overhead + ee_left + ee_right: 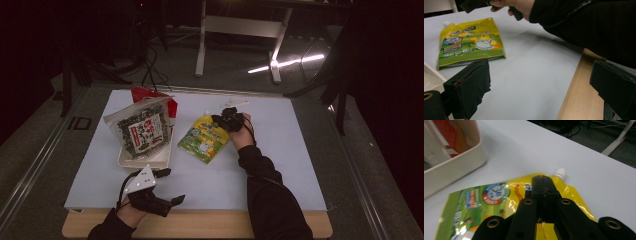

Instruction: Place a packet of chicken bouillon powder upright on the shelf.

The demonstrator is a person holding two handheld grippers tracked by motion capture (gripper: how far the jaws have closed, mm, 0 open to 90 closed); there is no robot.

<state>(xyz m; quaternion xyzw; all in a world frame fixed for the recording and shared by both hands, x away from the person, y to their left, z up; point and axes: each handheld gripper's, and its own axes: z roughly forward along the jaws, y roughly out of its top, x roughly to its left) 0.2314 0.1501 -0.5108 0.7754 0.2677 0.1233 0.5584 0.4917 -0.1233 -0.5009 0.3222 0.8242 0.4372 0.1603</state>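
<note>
A yellow and green spouted pouch (204,140) (469,42) (486,202) with a cartoon chick lies flat on the white mat, its white cap (560,173) at the far end. My right gripper (227,120) (542,178) rests low over the pouch's top edge near the cap, jaws pressed together. Whether they pinch the pouch's edge I cannot tell. My left gripper (172,186) (541,82) hovers at the mat's near edge, open wide with nothing between its jaws.
A white tray (145,160) (461,162) left of the pouch holds a dark green seaweed bag (142,131) leaning upright and a red packet (150,94) behind it. The wooden table edge (579,95) runs along the front. The person's right sleeve (265,185) crosses the mat.
</note>
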